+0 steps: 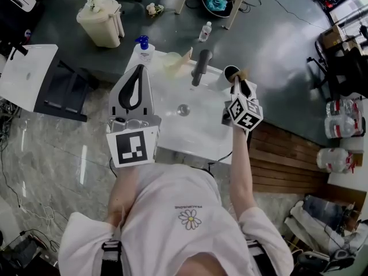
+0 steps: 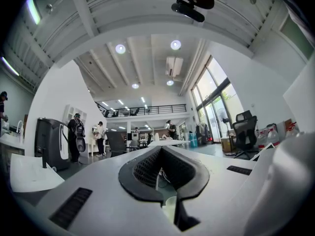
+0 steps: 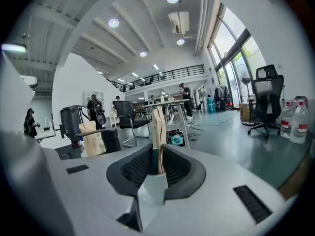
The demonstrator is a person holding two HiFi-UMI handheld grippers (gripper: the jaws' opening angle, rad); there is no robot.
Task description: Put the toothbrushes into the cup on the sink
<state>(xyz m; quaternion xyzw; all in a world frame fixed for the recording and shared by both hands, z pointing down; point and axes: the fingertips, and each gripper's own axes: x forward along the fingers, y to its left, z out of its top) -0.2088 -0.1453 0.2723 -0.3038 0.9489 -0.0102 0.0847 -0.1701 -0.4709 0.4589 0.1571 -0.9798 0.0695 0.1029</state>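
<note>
A white sink with a black faucet stands in front of me. A dark cup sits at its back right corner. My right gripper hangs just right of the cup, shut on a wood-coloured toothbrush that points up out of the jaws. In the right gripper view the toothbrush stands upright between that gripper's pads. My left gripper is raised over the sink's left side, tips together and nothing in it. The left gripper view shows that gripper aimed out at the room.
A blue-capped bottle and a cream object stand at the sink's back edge. A beige bin and a water bottle are on the floor behind. A white table is at the left, wooden decking at the right.
</note>
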